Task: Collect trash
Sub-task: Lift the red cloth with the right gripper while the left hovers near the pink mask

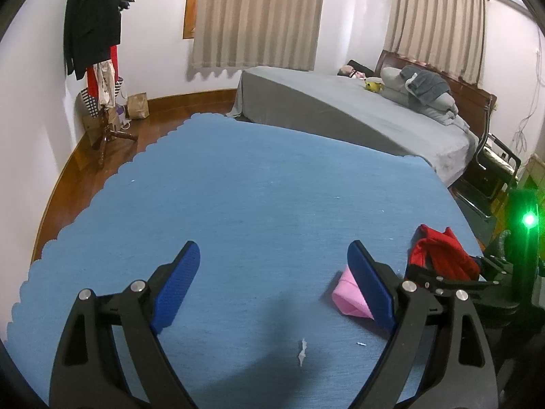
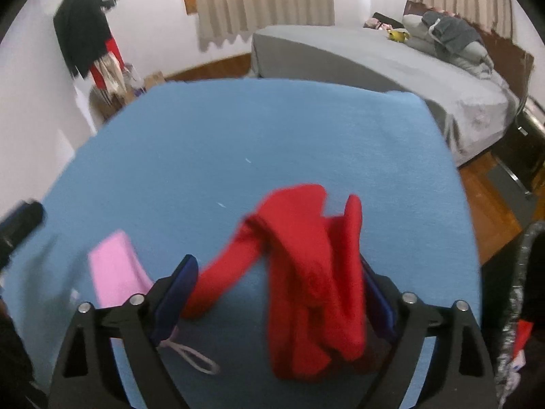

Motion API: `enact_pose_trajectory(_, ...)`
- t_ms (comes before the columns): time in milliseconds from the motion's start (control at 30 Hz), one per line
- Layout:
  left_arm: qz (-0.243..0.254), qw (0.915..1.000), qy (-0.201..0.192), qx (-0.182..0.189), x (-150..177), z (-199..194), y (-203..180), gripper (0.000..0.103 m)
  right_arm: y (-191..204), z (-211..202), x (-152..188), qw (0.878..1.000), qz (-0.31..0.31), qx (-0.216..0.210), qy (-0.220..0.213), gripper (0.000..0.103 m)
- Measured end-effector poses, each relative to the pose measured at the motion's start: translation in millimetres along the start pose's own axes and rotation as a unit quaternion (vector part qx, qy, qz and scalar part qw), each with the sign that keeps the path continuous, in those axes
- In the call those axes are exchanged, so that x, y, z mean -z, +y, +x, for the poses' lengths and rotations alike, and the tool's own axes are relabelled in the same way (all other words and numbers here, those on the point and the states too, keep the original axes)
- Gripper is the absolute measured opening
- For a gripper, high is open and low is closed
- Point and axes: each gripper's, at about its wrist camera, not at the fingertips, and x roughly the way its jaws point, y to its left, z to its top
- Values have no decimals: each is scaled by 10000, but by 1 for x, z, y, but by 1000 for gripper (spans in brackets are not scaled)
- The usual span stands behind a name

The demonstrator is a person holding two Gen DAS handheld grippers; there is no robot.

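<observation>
In the left wrist view, the left gripper [image 1: 272, 255] fills the lower frame, jaws spread wide and empty over the blue worktop [image 1: 238, 187]; a white paper scrap [image 1: 301, 351] lies between them, a pink folded piece [image 1: 347, 296] touches the right finger, and a paper bag [image 1: 138, 105] stands upper left, contents hidden. In the right wrist view, the right gripper [image 2: 277, 272] has a red cloth [image 2: 306, 266] draped between its parted jaws; whether they pinch it I cannot tell.

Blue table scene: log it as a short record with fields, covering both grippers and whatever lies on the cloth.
surface: blue cloth
left gripper: open, empty, above the cloth
right gripper: open, red cloth between its fingers; grip not clear
pink item: on the cloth, beside the left gripper's right finger
paper scrap: white, torn, on the cloth near the left gripper
white loop: string, below the right gripper's left finger
background: grey bed
</observation>
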Motion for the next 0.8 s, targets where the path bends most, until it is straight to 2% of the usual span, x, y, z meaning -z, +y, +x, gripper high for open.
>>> enact_pose_trajectory(200,7,10000,15,33,1,0,-1,86,-27,-13,9,9992,196,355,-16,76)
enact_pose_trajectory(367,21,10000,40,61,0,0,-3,86,-44,-23,8,9987,500,-97,-84,76)
enact_pose_trajectory(433,22,10000,37,52,0,-1,-3,86,-41,-24,5,9983,537,-186,-107,77)
enact_pose_trajectory(533,-2,10000,46,34,0,0,0,86,-31,-20,0,9984,511,-215,-105,86)
enact_pose_trajectory(600,-3,10000,39,3,-1,-1,2,86,-23,-15,-2,9984,487,-264,-59,87)
enact_pose_trajectory(700,-11,10000,28,-37,-2,-1,4,86,-11,-5,-2,9991,402,-160,-8,89)
enact_pose_trajectory(800,-30,10000,17,-66,-3,-1,7,86,0,1,-1,9998,143,116,26,91)
